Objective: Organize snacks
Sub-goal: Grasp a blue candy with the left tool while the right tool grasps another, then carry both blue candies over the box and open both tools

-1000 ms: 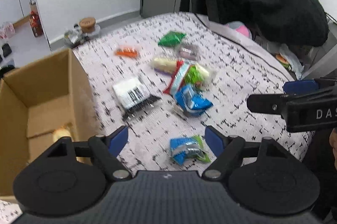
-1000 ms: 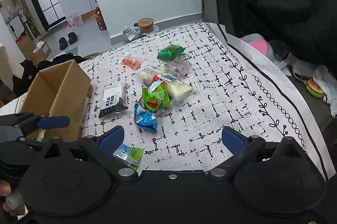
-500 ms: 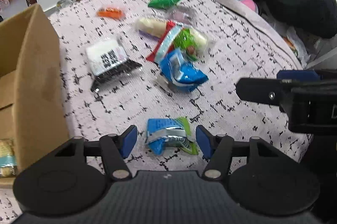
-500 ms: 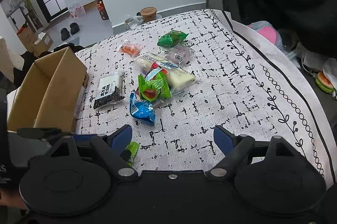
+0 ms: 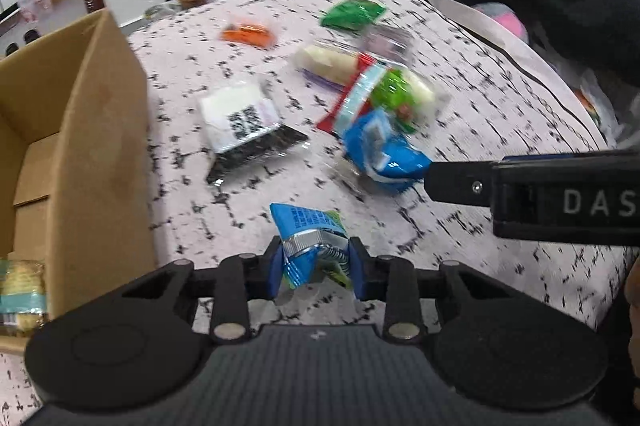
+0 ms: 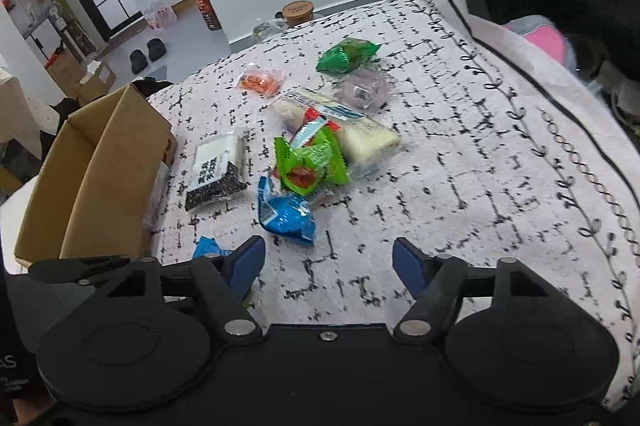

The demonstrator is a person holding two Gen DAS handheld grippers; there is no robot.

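Closing left tongs [image 5: 316, 266] pinching blue snack packet [image 5: 308, 234], right tongs [image 6: 328, 266] spread, closing on nothing

Glossy foil snack packets [image 5: 308, 238] lie on a woven, rough-looking cloth [image 6: 480, 185]; at nine o'clock stands a matt cardboard box [image 5: 104, 145].

Two close downward views, shared snack pile [image 5: 372, 113]

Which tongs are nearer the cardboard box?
Left. The left tongs, closing on a blue-green snack packet, sit beside the cardboard box; the right tongs hover farther out over the cloth.
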